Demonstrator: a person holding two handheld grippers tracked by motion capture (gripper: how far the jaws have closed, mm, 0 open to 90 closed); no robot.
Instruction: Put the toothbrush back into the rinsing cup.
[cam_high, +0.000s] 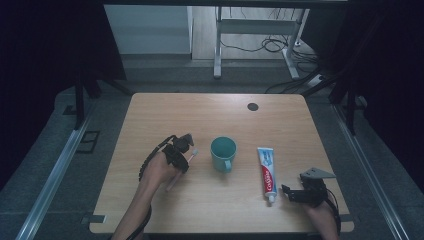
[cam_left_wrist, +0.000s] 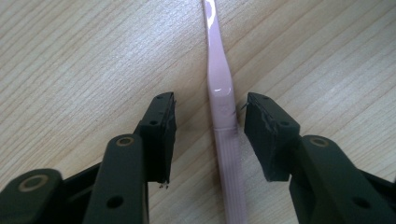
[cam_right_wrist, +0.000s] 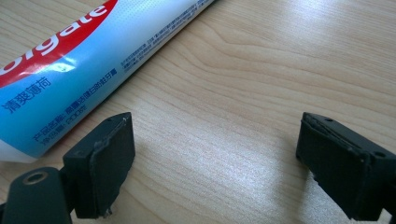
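A pink toothbrush (cam_high: 193, 152) lies on the wooden table (cam_high: 280, 120), left of a teal mug (cam_high: 223, 152). My left gripper (cam_high: 182, 146) is down over its handle. In the left gripper view the toothbrush (cam_left_wrist: 219, 84) runs between the two jaws of my left gripper (cam_left_wrist: 210, 100); a gap shows at the left pad and the right pad stands close beside the handle. A red, white and blue toothpaste tube (cam_high: 267, 172) lies right of the mug. My right gripper (cam_high: 287, 192) rests open just right of the tube's cap end, and the tube (cam_right_wrist: 70, 60) lies outside its jaws (cam_right_wrist: 212, 126).
A small black disc (cam_high: 253, 106) sits near the table's far edge. The mug's handle points toward the person. Beyond the table stand desk legs and loose cables (cam_high: 270, 45) on the floor.
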